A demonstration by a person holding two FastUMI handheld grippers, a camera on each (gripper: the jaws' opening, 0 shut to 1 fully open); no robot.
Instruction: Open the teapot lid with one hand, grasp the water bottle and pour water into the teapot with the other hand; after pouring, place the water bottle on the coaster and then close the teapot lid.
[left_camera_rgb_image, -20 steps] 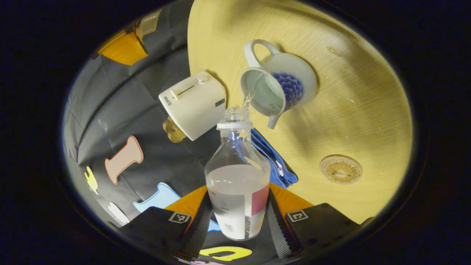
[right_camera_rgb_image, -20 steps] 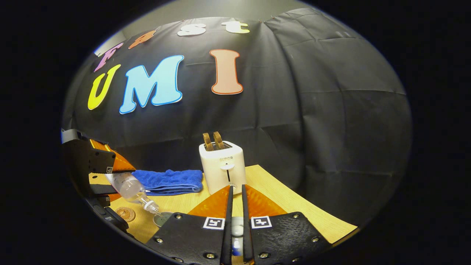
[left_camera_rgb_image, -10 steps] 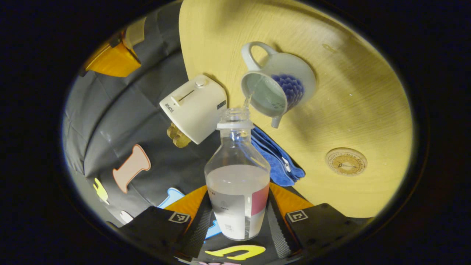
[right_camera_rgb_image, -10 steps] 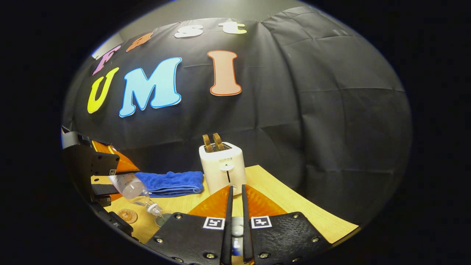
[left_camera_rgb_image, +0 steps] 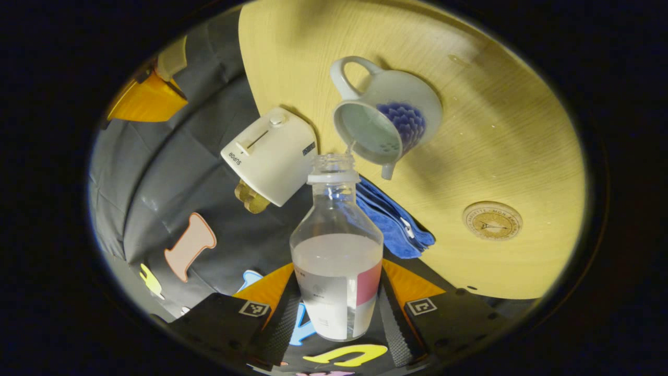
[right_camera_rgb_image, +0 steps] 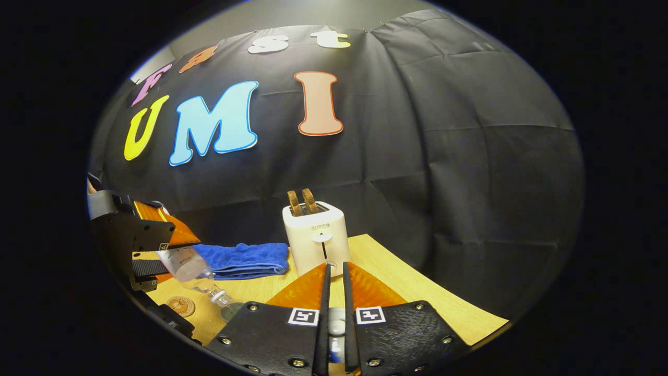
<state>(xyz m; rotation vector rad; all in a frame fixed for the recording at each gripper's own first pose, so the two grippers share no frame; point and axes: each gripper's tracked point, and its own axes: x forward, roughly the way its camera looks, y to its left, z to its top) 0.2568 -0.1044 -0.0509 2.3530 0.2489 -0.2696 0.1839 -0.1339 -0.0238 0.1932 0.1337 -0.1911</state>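
1. Pale wood grain covers the table, which holds a white toaster with two slices standing in its slots, a folded blue towel just beside it, and a round coaster lying bare, well apart from the teapot; black cloth hangs behind as the booth wall.
2. Set against the view half a second ago, the stream from the water bottle into the teapot has thinned to a short trickle at the rim; in the left gripper view the table, toaster and coaster have slid a little across the picture, and in the right gripper view the bottle's neck has lifted slightly.
3. In the left gripper view, the left gripper clamps the bottle's labelled lower body between both fingers, tipped so that the uncapped mouth sits just at the edge of the open, lidless teapot; water fills roughly the lower half of the bottle.
4. In its own view, the right gripper is held level and faces the toaster, its fingers drawn nearly together on a small white knob, seemingly the teapot lid; most of that piece is hidden.
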